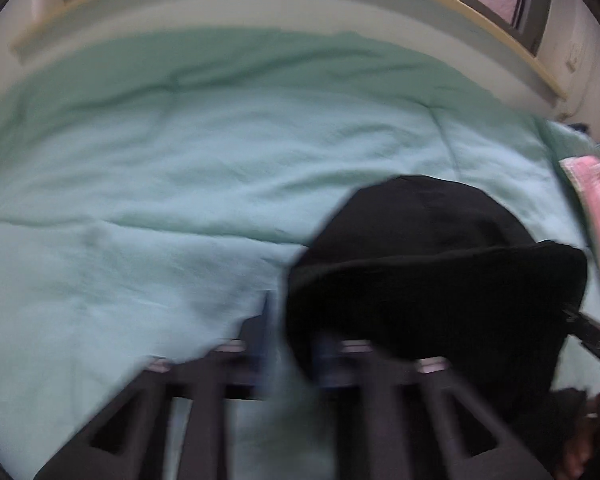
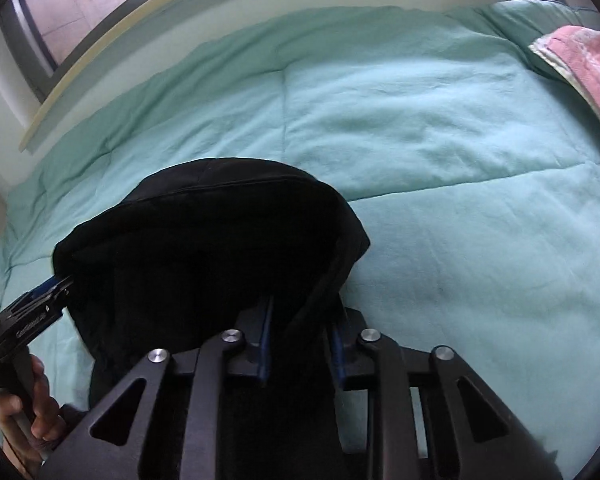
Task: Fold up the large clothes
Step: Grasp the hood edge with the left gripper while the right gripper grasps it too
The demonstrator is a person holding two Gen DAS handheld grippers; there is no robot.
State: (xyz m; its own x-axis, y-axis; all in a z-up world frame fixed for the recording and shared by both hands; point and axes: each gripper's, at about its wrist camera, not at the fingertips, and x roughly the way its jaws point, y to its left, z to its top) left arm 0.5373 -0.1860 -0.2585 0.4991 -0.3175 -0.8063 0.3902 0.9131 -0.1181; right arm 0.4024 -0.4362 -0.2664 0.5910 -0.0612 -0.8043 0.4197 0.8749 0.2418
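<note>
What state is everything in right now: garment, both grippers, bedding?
black garment: bunched, partly lifted, on the quilt
left gripper: shut on the garment's edge
right gripper: shut on garment fabric
green quilt: spread flat, lightly wrinkled
pink towel: folded, at the quilt's edge

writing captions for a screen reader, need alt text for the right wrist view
A black garment is bunched on a teal quilted bedspread, its near edge pinched in the right claw at the bottom of the frame. The left claw grips the garment's left edge, and pink cloth lies at upper right.
</note>
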